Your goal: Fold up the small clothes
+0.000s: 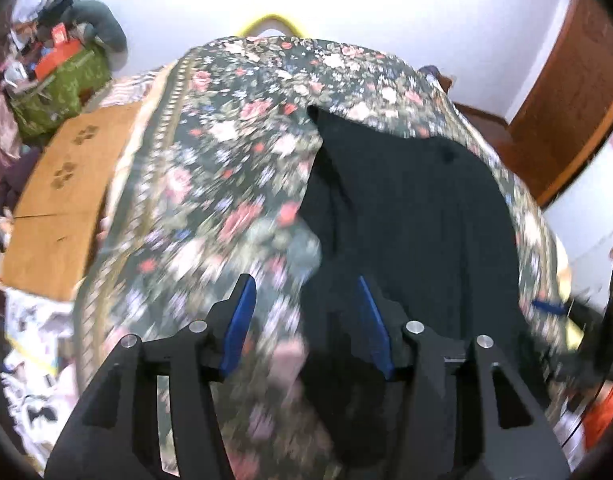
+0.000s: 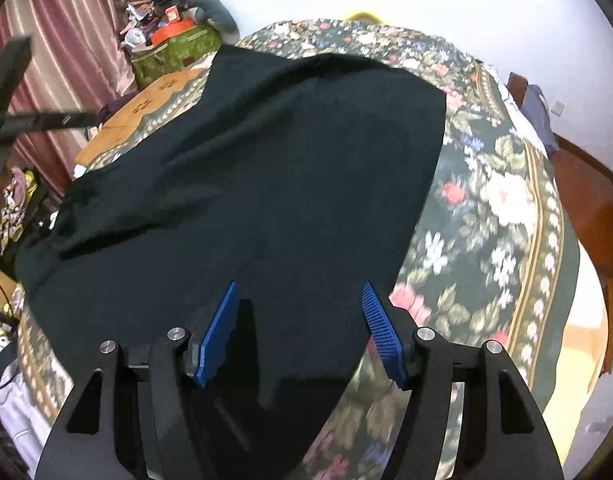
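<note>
A black garment (image 2: 266, 184) lies spread flat on the floral bedspread (image 2: 498, 208). My right gripper (image 2: 300, 320) is open and empty, hovering over the garment's near part with blue pads (image 2: 218, 340) on each side. In the left wrist view the same black garment (image 1: 418, 208) lies to the right on the floral bedspread (image 1: 226, 168). My left gripper (image 1: 306, 316) is open and empty, over the garment's left edge. The left wrist view is blurred by motion.
A cardboard box (image 1: 62, 196) sits left of the bed; it also shows in the right wrist view (image 2: 146, 96). A green bag with clutter (image 2: 174, 48) stands behind it by pink curtains (image 2: 58, 40). A wooden frame (image 1: 566, 100) is at right.
</note>
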Demonstrator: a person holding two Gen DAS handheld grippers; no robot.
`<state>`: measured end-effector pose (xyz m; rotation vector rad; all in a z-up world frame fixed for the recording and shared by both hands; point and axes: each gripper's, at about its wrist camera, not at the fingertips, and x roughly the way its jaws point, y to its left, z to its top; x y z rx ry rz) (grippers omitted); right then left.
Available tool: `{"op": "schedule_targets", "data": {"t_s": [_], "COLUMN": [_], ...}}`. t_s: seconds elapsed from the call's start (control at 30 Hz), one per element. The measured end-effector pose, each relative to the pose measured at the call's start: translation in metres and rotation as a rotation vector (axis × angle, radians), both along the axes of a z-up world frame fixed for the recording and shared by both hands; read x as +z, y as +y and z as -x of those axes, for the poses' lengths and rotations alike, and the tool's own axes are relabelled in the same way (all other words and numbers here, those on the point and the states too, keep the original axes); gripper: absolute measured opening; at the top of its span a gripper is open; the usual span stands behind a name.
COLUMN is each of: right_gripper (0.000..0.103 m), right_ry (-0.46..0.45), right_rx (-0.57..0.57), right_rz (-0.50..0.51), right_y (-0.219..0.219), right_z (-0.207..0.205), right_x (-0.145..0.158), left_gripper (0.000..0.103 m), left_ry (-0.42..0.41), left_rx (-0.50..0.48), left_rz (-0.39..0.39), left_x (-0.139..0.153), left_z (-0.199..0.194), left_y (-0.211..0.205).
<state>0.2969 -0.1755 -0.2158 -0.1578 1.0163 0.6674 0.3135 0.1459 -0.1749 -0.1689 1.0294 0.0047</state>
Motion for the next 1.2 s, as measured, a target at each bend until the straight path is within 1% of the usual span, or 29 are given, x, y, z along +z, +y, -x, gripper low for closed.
{"op": "schedule_targets", "data": {"t_s": [0.1,0.13,0.2,0.27,0.3,0.33,0.37,0.4,0.47,0.5,0.57,0.7,0.73,0.8,0.9,0.97,1.07,1.1,1.13,1.17,1.2], "right_gripper": [0.06,0.06,0.06,0.06,0.06,0.06,0.06,0.06,0.06,0.06,0.06,0.06,0.06,0.06,0.06,0.06,0.06,0.06,0.06,0.06,0.06], "right_ry": [-0.002,0.0,0.009,0.02,0.025,0.03,0.034,0.035,0.04,0.043,0.04,0.033,0.034,0.028,0.026,0.029,0.034,0.035,0.035,0.034,0.036], "right_rx": [-0.003,-0.001,0.01,0.018,0.022,0.027,0.03,0.032,0.033,0.033,0.039,0.05,0.051,0.056,0.065,0.069,0.069,0.069,0.072,0.073,0.072], "right_rz": [-0.01,-0.012,-0.015,-0.016,-0.016,-0.02,-0.023,-0.028,-0.04,-0.045,-0.046,-0.043,-0.043,-0.036,-0.039,-0.044,-0.051,-0.05,-0.049,-0.049,-0.051], "right_y": [0.004,0.004,0.006,0.007,0.006,0.006,0.006,0.006,0.005,0.005,0.005,0.005,0.005,0.005,0.004,0.003,0.003,0.003,0.003,0.002,0.002], "right_z": [-0.009,-0.01,-0.014,-0.016,-0.014,-0.014,-0.013,-0.013,-0.013,-0.014,-0.011,-0.011,-0.011,-0.009,-0.007,-0.007,-0.006,-0.006,-0.004,-0.003,-0.003], "right_x": [-0.003,-0.004,-0.009,-0.015,-0.017,-0.02,-0.02,-0.021,-0.022,-0.023,-0.023,-0.023,-0.024,-0.023,-0.024,-0.025,-0.026,-0.027,-0.027,-0.026,-0.026], "left_gripper": [0.052,0.052,0.052,0.052,0.046,0.027,0.003,0.002,0.002,0.002,0.001,0.001,0.001,0.001,0.001,0.001,0.0,0.0,0.0,0.0,0.0], "left_ry": [0.02,0.029,0.057,0.082,0.096,0.108,0.116,0.118,0.089,0.07,0.04,-0.03,-0.039,-0.061,-0.068,-0.057,-0.015,-0.008,-0.006,0.003,0.025], "left_rx": [-0.007,-0.019,-0.033,-0.029,-0.025,-0.025,-0.032,-0.038,-0.049,-0.061,-0.069,-0.067,-0.06,-0.052,-0.046,-0.038,-0.01,0.02,0.037,0.045,0.059], "left_rz": [0.107,0.134,0.166,0.164,0.165,0.167,0.168,0.16,0.128,0.091,0.052,-0.032,-0.045,-0.043,-0.058,-0.05,-0.04,-0.098,-0.137,-0.14,-0.12], "left_x": [-0.015,-0.017,-0.029,-0.04,-0.046,-0.052,-0.055,-0.058,-0.056,-0.051,-0.044,-0.015,-0.01,0.002,0.01,0.007,-0.008,-0.017,-0.023,-0.03,-0.039], "left_z": [-0.045,-0.054,-0.076,-0.093,-0.1,-0.104,-0.108,-0.11,-0.107,-0.105,-0.102,-0.102,-0.104,-0.11,-0.12,-0.13,-0.143,-0.149,-0.153,-0.156,-0.16], "left_y": [0.0,-0.003,-0.012,-0.014,-0.014,-0.015,-0.016,-0.018,-0.021,-0.025,-0.027,-0.027,-0.026,-0.023,-0.023,-0.021,-0.015,-0.01,-0.005,0.001,0.011]}}
